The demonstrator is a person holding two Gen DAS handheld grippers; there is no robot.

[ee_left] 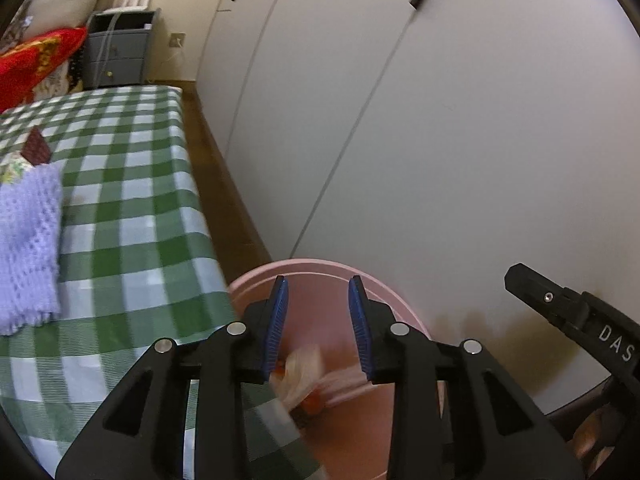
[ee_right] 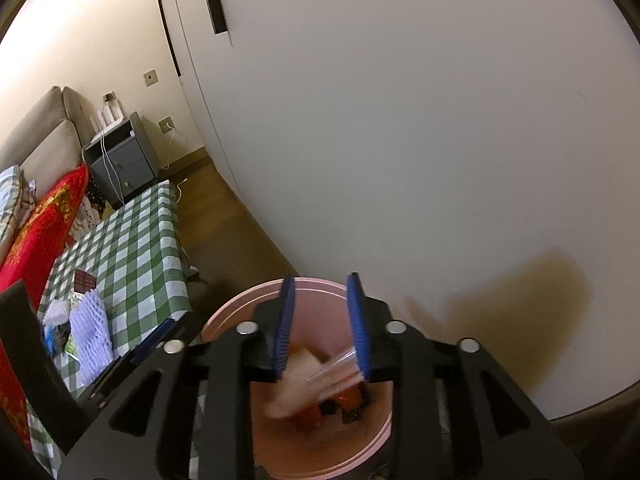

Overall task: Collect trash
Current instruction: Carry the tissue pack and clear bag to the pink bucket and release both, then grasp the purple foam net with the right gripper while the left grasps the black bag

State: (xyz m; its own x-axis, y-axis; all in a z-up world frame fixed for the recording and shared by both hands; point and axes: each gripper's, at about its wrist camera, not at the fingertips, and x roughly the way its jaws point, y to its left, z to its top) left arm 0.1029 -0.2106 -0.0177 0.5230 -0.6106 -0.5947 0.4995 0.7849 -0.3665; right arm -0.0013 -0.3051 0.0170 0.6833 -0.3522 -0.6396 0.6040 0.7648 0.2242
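A pink bin point(ee_left: 384, 300) stands on the floor beside the bed, and both grippers hang over it. My left gripper point(ee_left: 318, 294) is open and empty above its mouth. My right gripper point(ee_right: 322, 300) is open over the same bin point(ee_right: 240, 312). A blurred pale wrapper point(ee_right: 308, 376) is in the air just below the right fingers, above orange and dark trash point(ee_right: 344, 400) on the bin's bottom. The same wrapper point(ee_left: 300, 376) shows blurred in the left wrist view. A brown wrapper point(ee_left: 37, 148) and other litter point(ee_right: 60, 320) lie on the bed.
The bed has a green checked cover point(ee_left: 132, 184). A lilac knitted cloth point(ee_left: 28, 248) lies on it. White wardrobe doors point(ee_left: 440, 120) stand close behind the bin. A grey nightstand point(ee_right: 120, 160) and a red pillow point(ee_right: 40, 232) are at the far end.
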